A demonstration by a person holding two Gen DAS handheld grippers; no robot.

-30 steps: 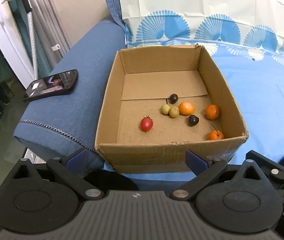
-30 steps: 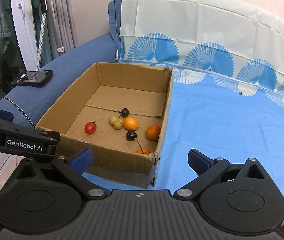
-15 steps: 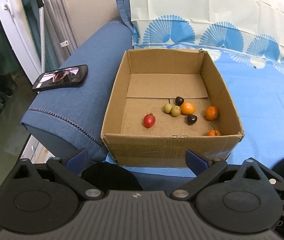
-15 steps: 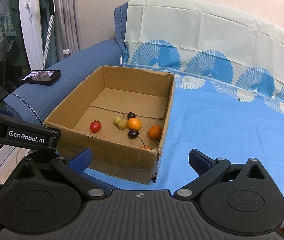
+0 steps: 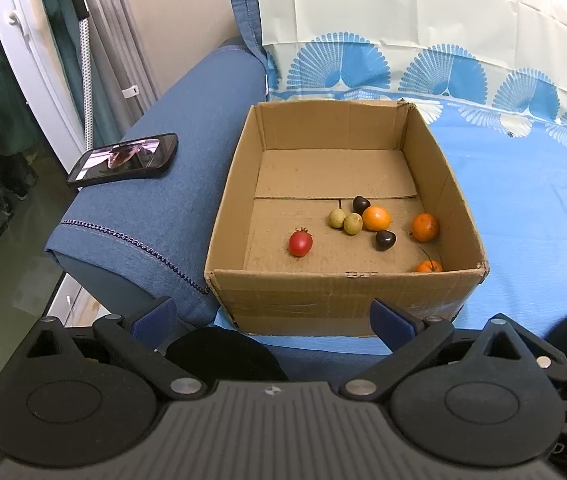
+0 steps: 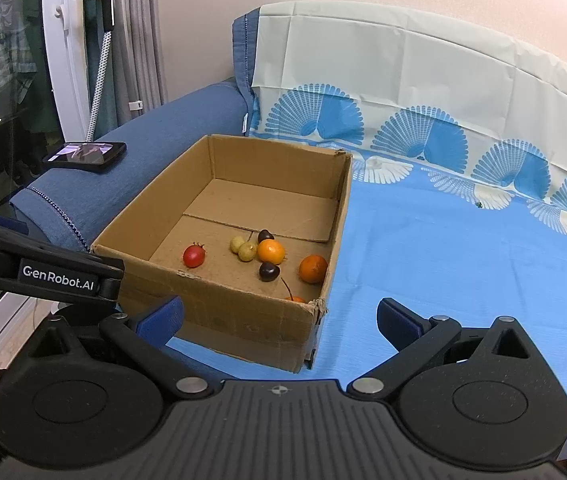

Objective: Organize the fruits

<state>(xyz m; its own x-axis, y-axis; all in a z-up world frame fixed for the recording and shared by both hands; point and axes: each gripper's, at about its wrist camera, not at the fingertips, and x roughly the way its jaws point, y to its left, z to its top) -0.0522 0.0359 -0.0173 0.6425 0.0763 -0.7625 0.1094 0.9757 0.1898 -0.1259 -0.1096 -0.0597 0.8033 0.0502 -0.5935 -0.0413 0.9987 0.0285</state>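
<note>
An open cardboard box sits on a blue sheet. Inside lie a red tomato, two yellow-green fruits, three orange fruits, one of them mid-box, and two dark cherries. My left gripper is open, held back from the box's near wall with nothing between its fingers. My right gripper is open too, in front of the box's near right corner, empty.
A black phone lies on the blue sofa armrest left of the box. The blue sheet spreads to the right. A fan-patterned cover drapes the backrest. A white door frame stands far left.
Both grippers have pulled back and risen from the box, which now looks smaller and farther. Both stay open and empty. The fruits have not moved.
</note>
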